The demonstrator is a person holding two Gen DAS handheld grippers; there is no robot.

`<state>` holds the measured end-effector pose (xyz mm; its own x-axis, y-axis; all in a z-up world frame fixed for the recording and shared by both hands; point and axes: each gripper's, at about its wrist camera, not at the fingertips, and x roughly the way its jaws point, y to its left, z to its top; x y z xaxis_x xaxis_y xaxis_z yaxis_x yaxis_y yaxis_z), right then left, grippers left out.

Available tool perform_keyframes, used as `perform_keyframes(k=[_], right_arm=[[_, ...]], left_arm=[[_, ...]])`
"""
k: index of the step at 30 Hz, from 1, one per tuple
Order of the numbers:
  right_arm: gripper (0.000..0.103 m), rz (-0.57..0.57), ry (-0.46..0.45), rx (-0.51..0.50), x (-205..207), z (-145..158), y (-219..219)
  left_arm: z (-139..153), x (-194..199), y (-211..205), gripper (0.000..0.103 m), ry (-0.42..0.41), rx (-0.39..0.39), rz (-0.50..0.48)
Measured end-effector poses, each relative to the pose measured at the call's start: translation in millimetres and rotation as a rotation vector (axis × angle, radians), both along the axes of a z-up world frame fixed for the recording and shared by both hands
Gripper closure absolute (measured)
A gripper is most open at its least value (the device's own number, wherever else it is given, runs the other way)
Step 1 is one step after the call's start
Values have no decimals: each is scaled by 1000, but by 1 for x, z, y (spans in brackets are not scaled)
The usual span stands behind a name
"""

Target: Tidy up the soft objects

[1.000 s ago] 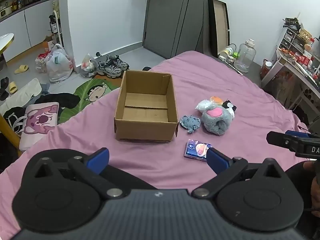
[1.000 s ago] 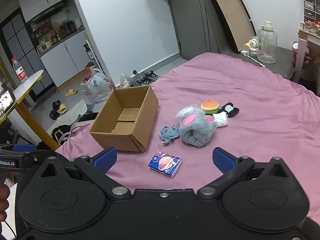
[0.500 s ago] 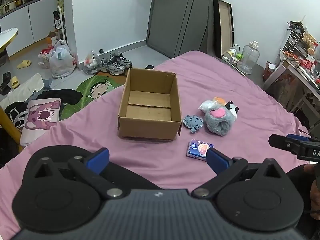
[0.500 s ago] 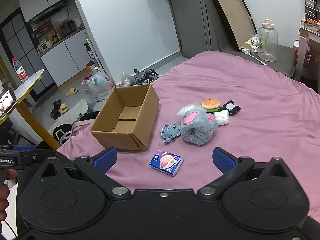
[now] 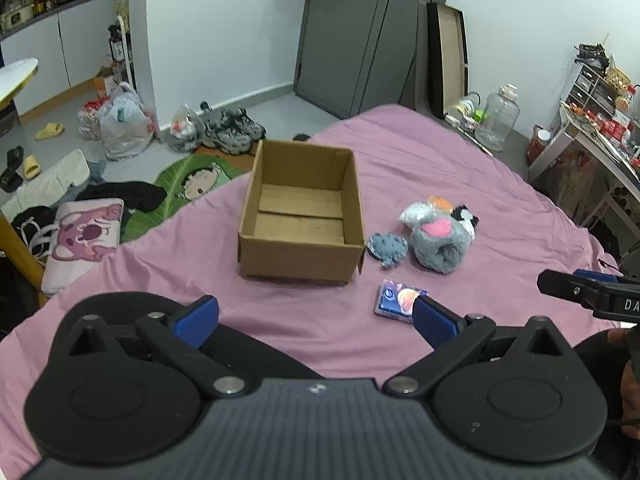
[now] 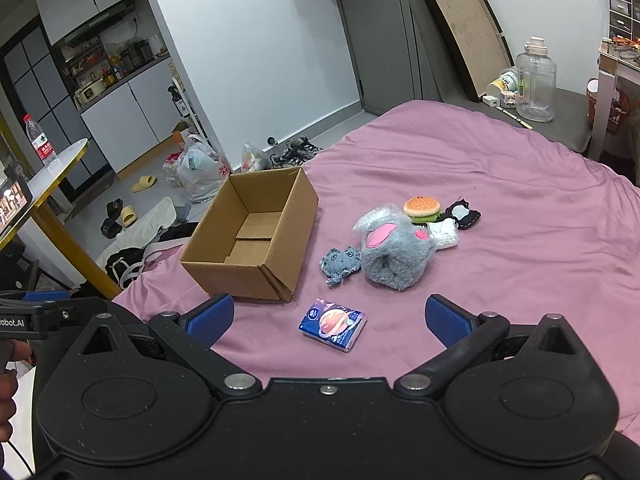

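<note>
An open cardboard box (image 6: 256,240) sits on the pink bed (image 6: 520,208). The soft toys (image 6: 394,252) lie beside it. Left gripper (image 5: 316,316) and right gripper (image 6: 328,320) are spread wide, holding nothing. Shoes (image 5: 232,132) lie on the floor.

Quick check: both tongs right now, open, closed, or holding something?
Left tongs: open, holding nothing.
Right tongs: open, holding nothing.

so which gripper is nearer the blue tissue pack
Left. The left gripper has its right-side finger overlapping the blue tissue pack in its own view; the right gripper sits a little back, pack centred between open fingers.
</note>
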<state>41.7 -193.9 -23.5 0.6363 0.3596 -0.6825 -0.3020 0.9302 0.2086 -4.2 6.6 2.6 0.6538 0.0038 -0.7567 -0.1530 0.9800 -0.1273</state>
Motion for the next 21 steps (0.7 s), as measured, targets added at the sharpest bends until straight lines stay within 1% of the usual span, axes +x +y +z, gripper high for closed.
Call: perform_keyframes(k=[5,13,18,21], right_arm=[[0,-1,3,0,-1,-1,0],[0,-1,5,1,0,-1,0],[0,-6,-1,7,-2,-1,0],[0,-6,1,7,-2,-1,0]], left_arm=[[5,0,2,1,-18,0,-1],[5,0,-1,1,-16,1,-13],[7,-1,-4,1,-24,21,-23],[6,-2,-3,1,-21,15,-19]])
